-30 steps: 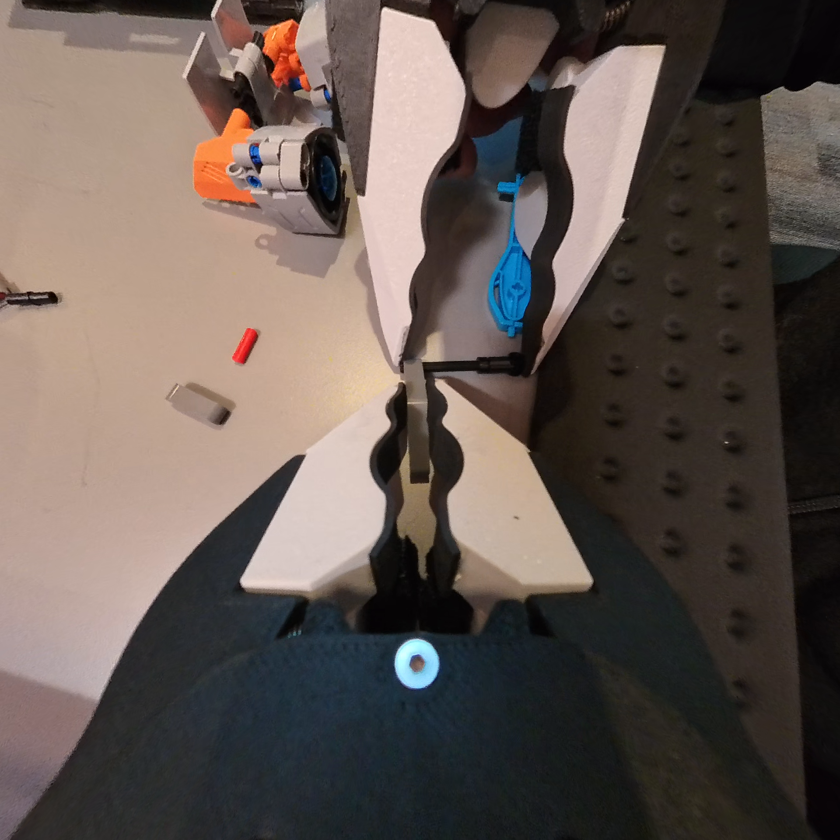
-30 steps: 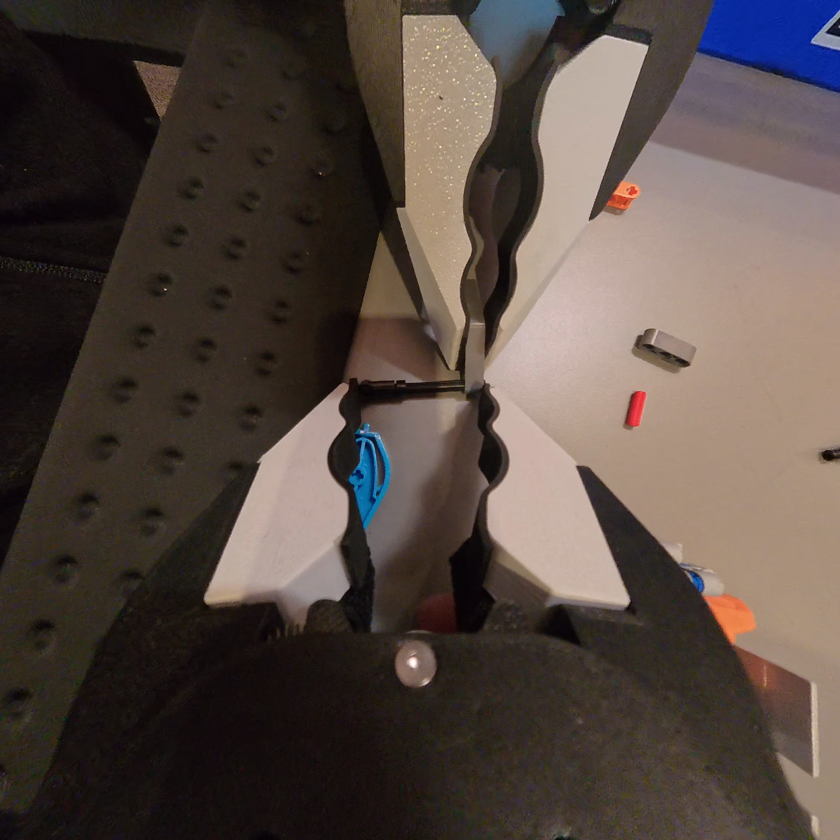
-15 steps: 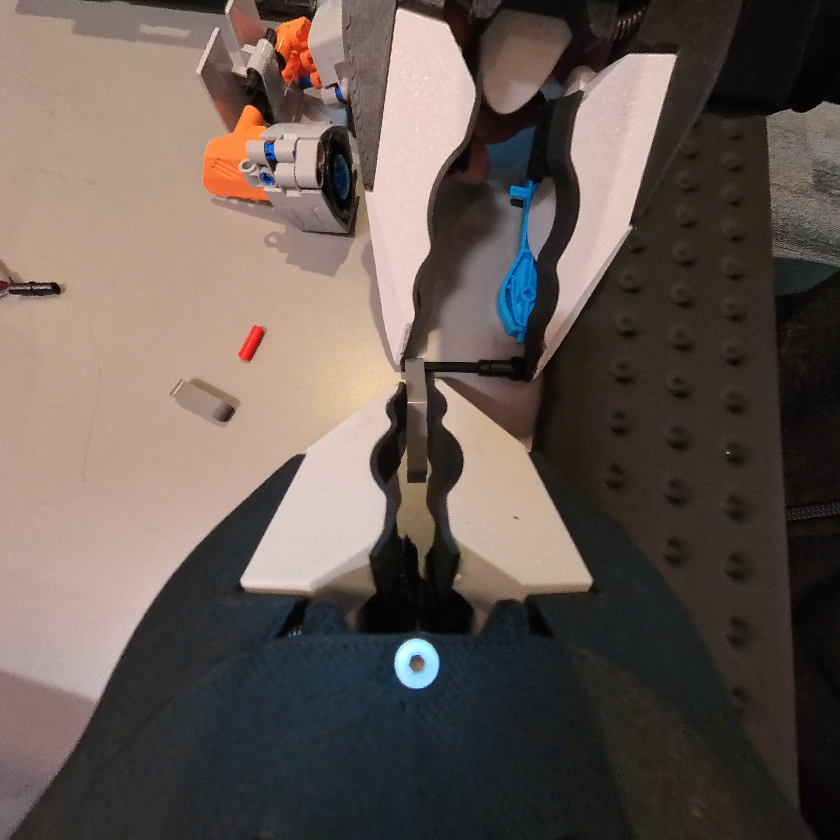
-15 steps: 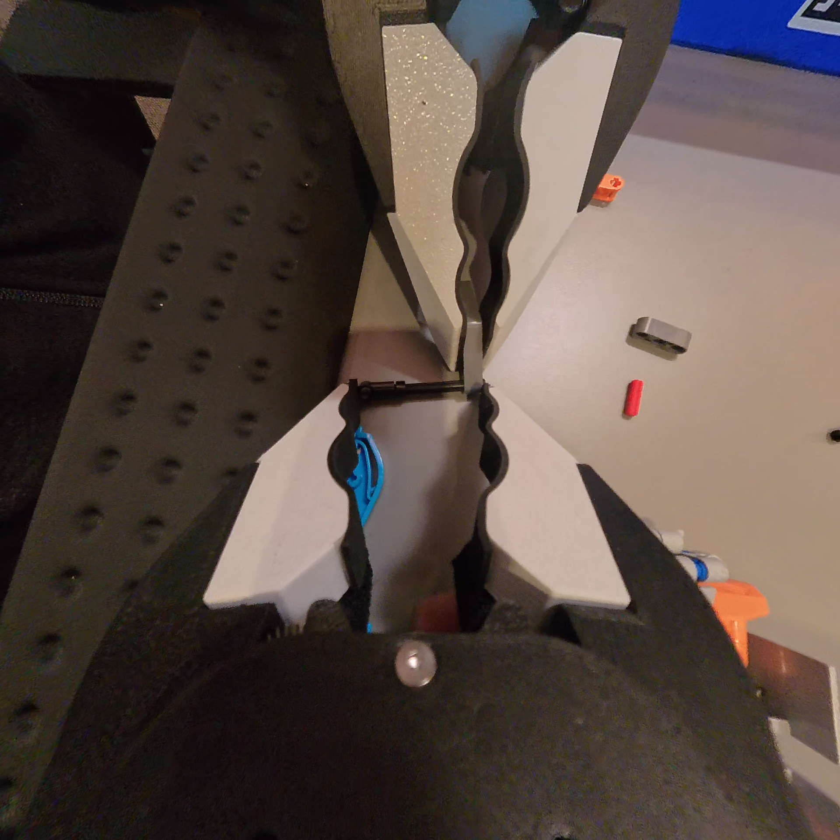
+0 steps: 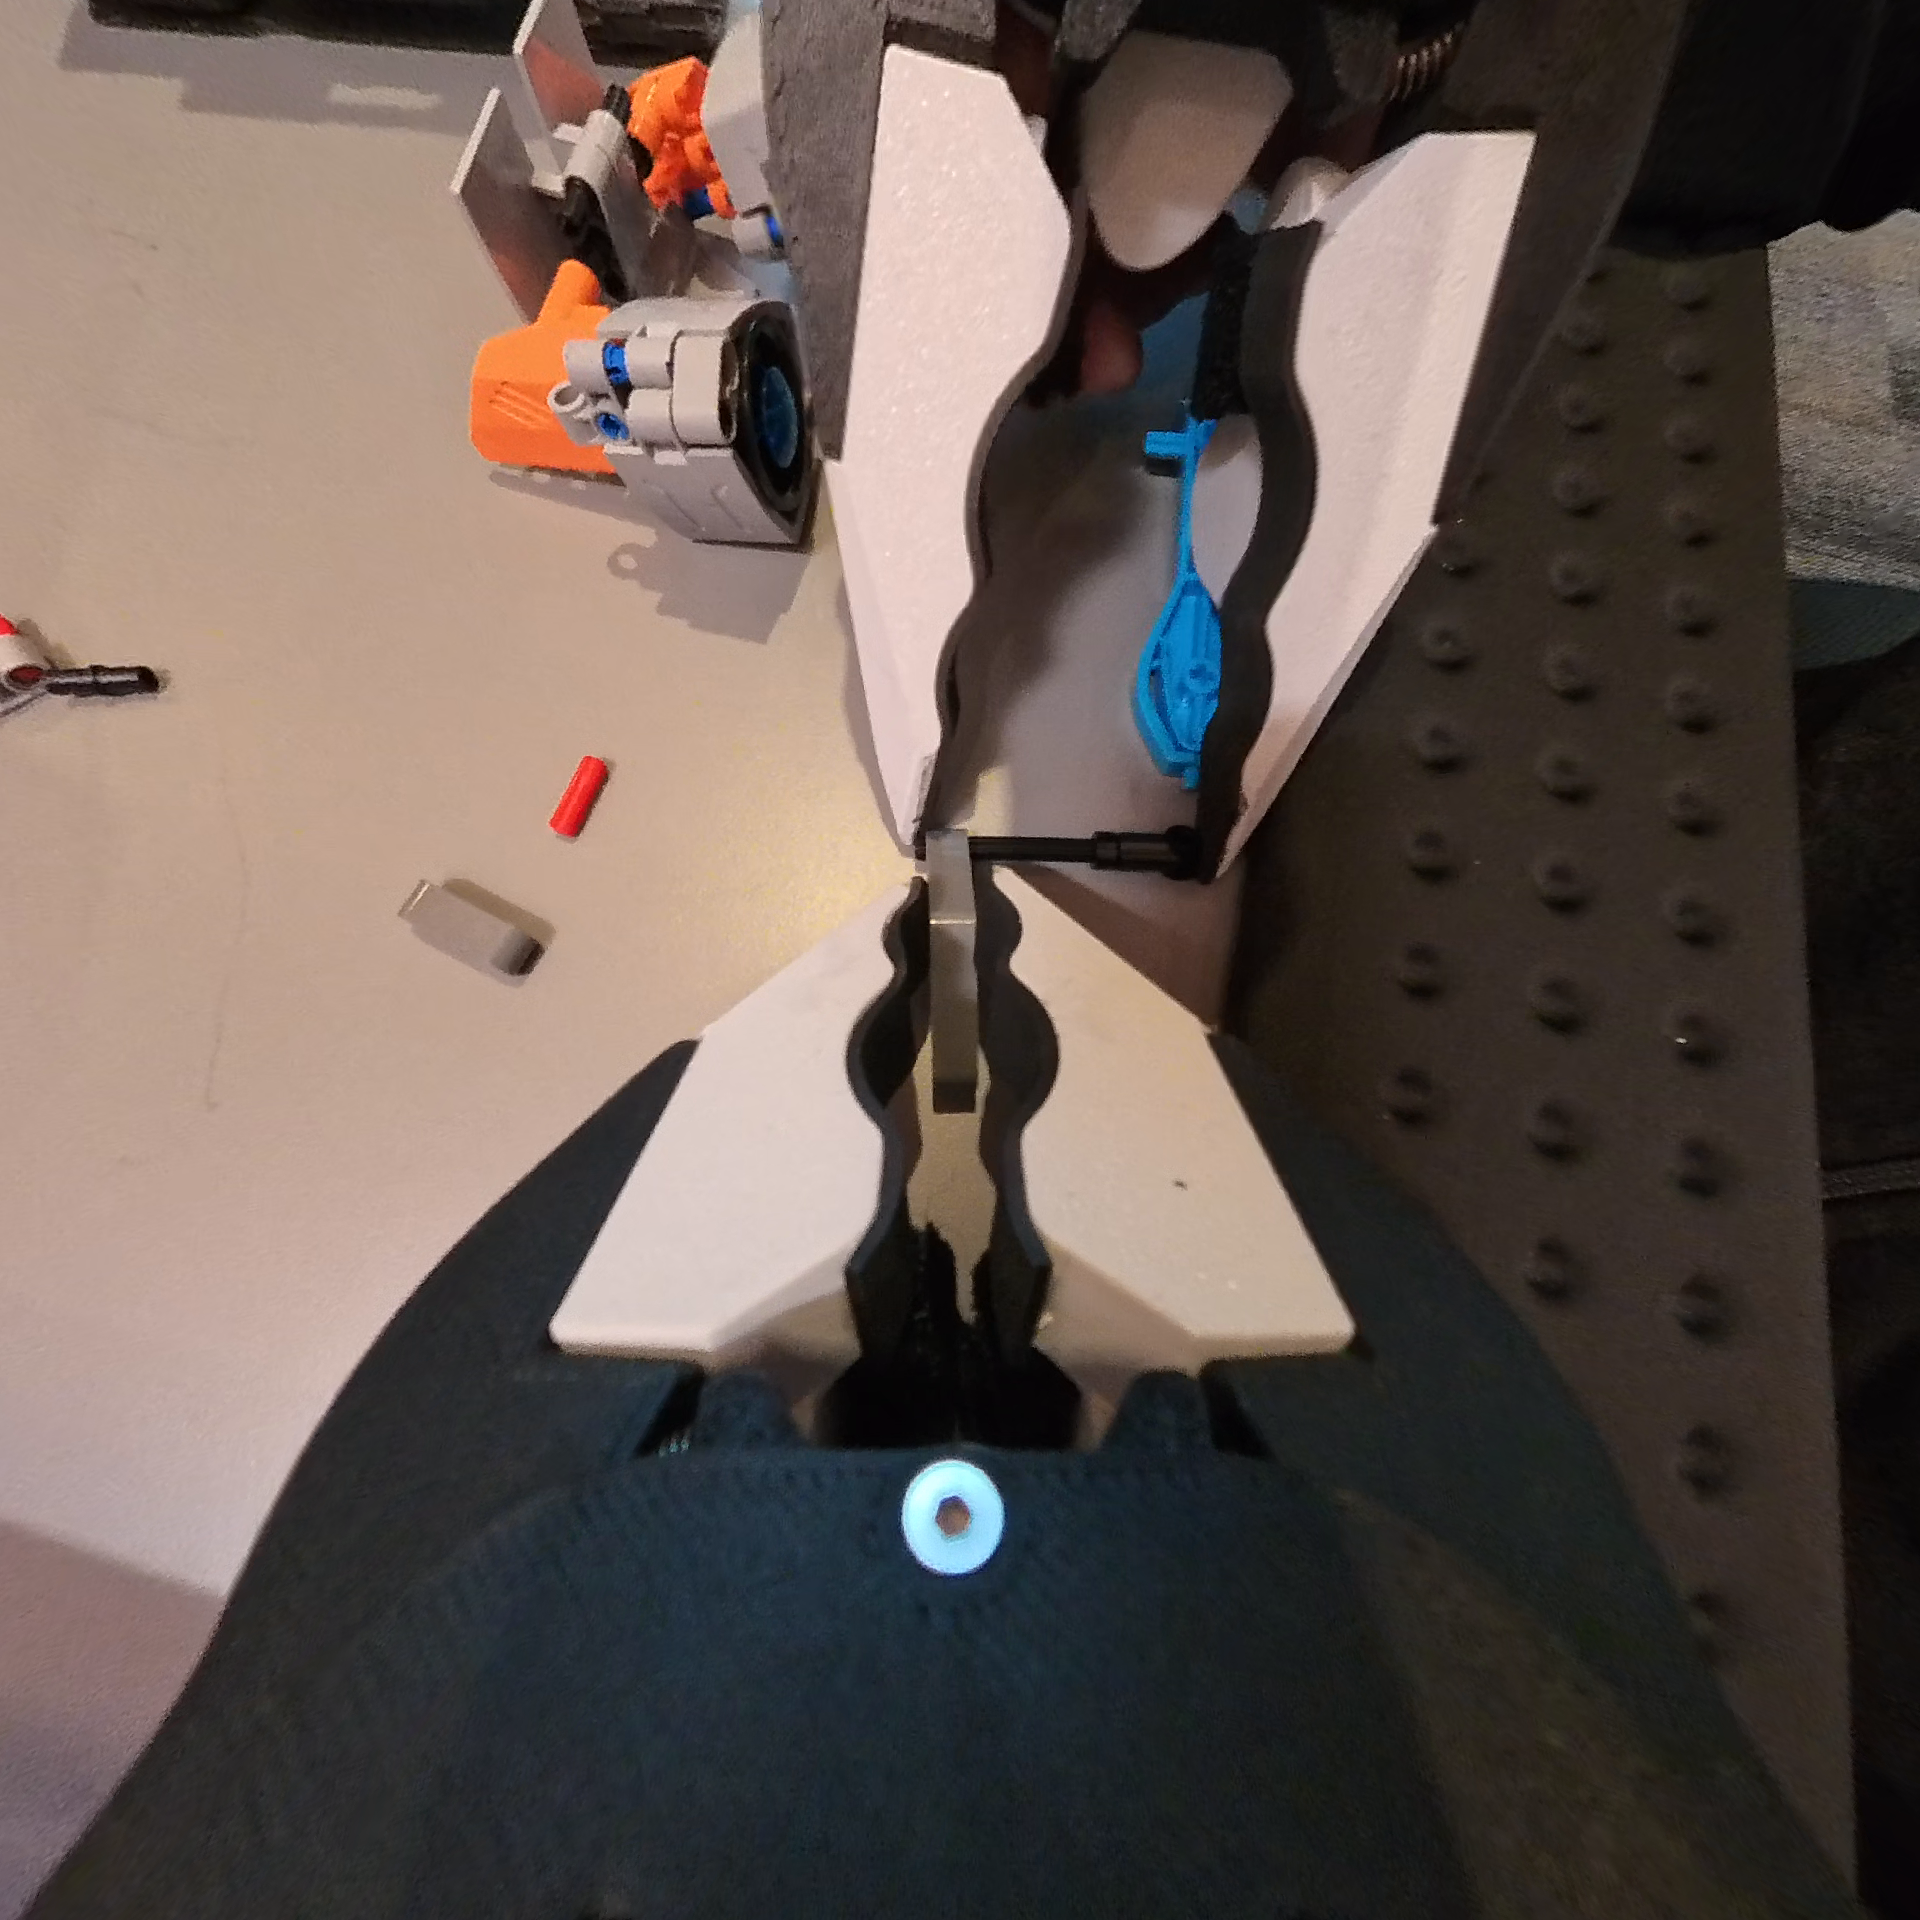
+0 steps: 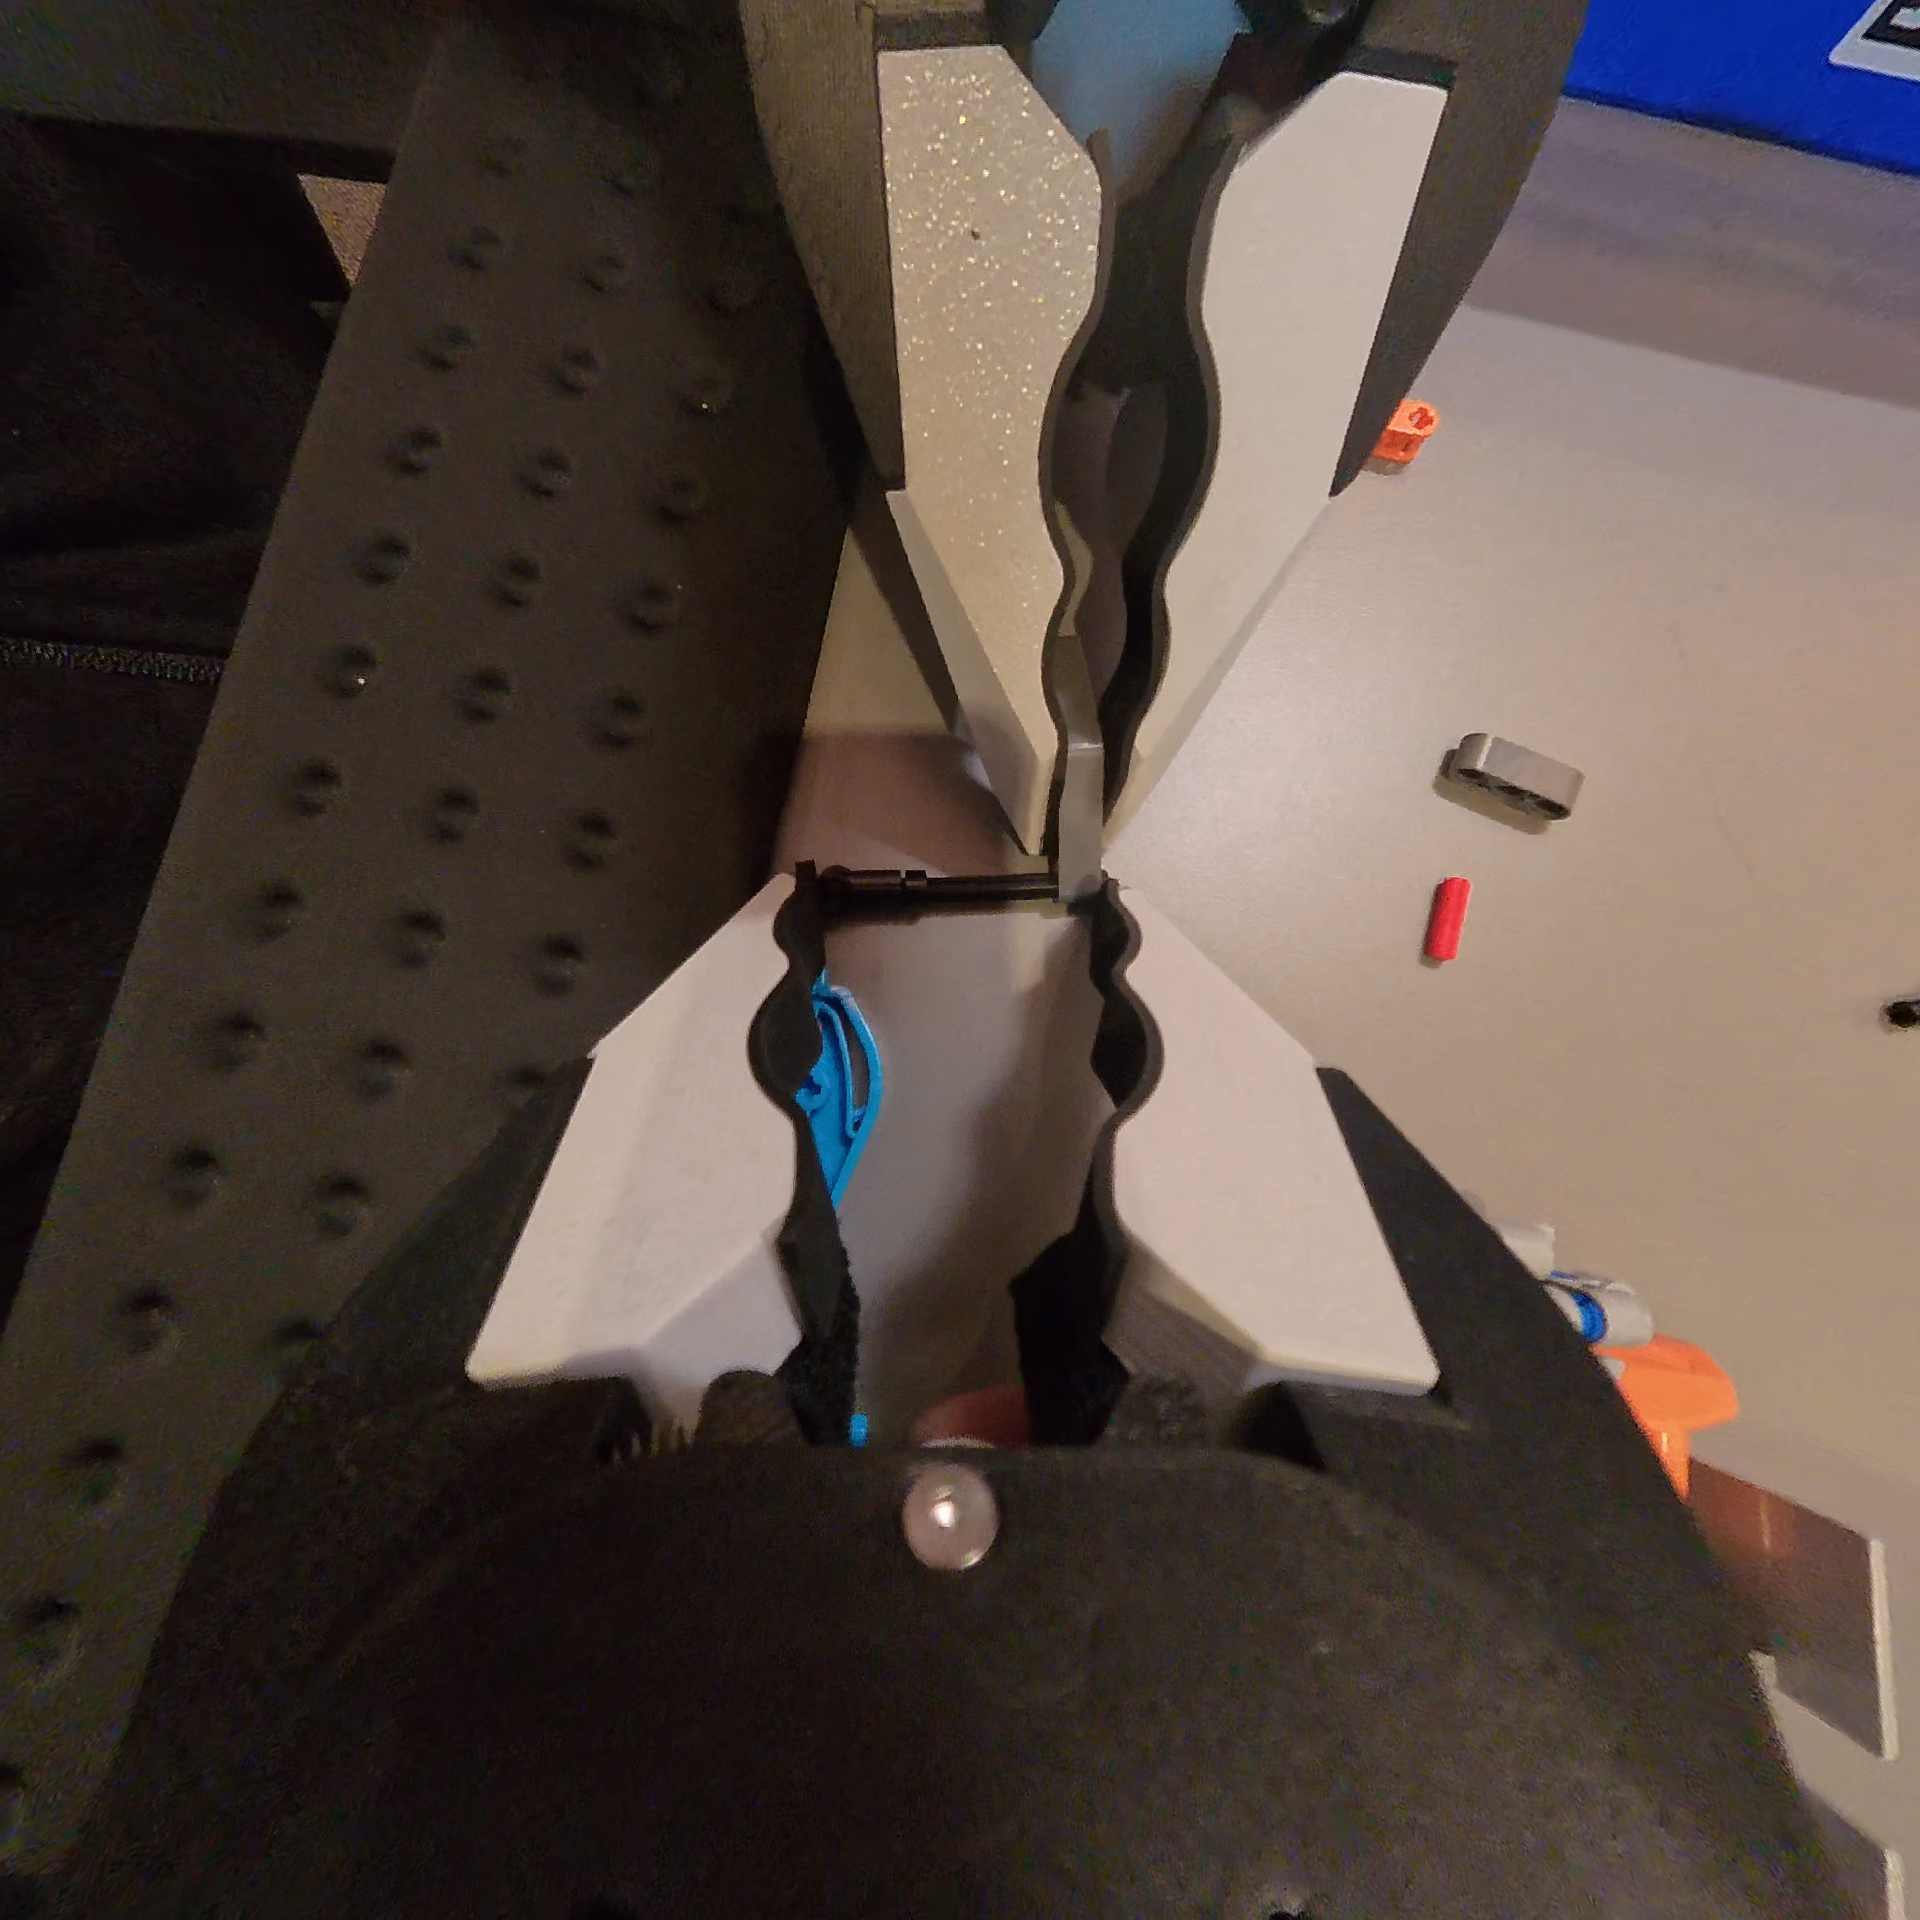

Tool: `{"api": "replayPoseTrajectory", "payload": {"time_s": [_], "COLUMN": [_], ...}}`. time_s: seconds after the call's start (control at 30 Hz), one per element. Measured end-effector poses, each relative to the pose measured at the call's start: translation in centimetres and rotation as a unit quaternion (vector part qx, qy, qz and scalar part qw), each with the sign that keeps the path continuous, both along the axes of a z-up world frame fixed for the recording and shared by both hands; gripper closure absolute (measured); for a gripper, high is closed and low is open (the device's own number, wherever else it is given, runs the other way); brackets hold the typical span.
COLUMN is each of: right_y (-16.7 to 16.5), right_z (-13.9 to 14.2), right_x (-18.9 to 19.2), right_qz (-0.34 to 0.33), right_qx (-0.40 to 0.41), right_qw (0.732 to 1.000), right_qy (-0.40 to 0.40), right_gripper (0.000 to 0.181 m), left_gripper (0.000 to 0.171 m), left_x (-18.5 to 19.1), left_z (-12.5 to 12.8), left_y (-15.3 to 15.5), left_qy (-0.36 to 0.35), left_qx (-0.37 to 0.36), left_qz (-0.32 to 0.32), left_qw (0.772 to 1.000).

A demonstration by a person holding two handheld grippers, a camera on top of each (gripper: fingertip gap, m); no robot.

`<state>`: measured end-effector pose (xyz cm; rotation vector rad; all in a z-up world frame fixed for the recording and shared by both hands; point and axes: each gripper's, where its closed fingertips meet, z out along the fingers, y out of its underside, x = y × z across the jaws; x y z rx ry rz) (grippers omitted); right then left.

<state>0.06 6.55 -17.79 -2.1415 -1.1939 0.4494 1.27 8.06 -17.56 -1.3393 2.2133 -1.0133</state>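
Note:
My left gripper [image 5: 951, 894] is shut on a flat grey beam [image 5: 953, 977], held on edge above the table. My right gripper [image 5: 1070, 842] faces it from the opposite side. A thin black axle pin [image 5: 1081, 850] spans the gap between its fingertips. One end of the pin meets the tip of the beam and the other rests against the far finger. In the right wrist view the pin [image 6: 935, 886] lies across my right gripper [image 6: 951, 894], with the beam [image 6: 1081, 810] in the left gripper [image 6: 1075, 831]. A blue plastic piece [image 5: 1179, 665] lies on the table under the right gripper.
An orange and grey built model [image 5: 644, 405] stands at the far left. A red peg [image 5: 578, 795], a loose grey beam [image 5: 478, 927] and a black pin [image 5: 104, 681] lie on the beige table. A black studded mat [image 5: 1558, 935] runs along the right. A small orange connector [image 6: 1405, 431] lies apart.
Both grippers have kept their hold and drifted slightly together over the table. The pin still spans from the beam to the right gripper's far finger.

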Motion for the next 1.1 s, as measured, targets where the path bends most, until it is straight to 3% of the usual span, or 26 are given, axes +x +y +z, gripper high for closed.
{"api": "replayPoseTrajectory", "payload": {"time_s": [0.13,0.57,0.6,0.73,1.0,1.1], "right_y": [0.2,0.3,0.5,0.5,0.7,1.2], "right_z": [0.0,0.0,0.0,0.0,0.2,0.6], "right_x": [0.3,0.4,0.6,0.7,0.8,1.2], "right_qz": [-0.029,-0.022,-0.022,-0.026,-0.022,-0.038], "right_qx": [-0.001,0.005,0.011,0.014,0.047,0.07], "right_qw": [1.0,1.0,1.0,1.0,0.997,0.995], "right_qy": [0.007,-0.005,-0.01,-0.007,-0.052,-0.065], "right_gripper": [0.131,0.133,0.157,0.158,0.158,0.158], "left_gripper": [0.167,0.167,0.167,0.167,0.166,0.167], "left_x": [0.3,-0.1,-0.1,0.1,0.1,0.5], "left_z": [0.1,0.0,0.0,-0.1,0.2,0.7], "left_y": [0.4,-0.4,-0.6,-0.4,-0.4,0.2], "left_qy": [-0.014,-0.005,-0.005,-0.004,-0.034,-0.066], "left_qx": [0.013,0.006,0.01,0.008,0.052,0.11], "left_qz": [0.018,-0.004,-0.005,0.004,0.003,0.011], "left_qw": [1.0,1.0,1.0,1.0,0.998,0.992]}}
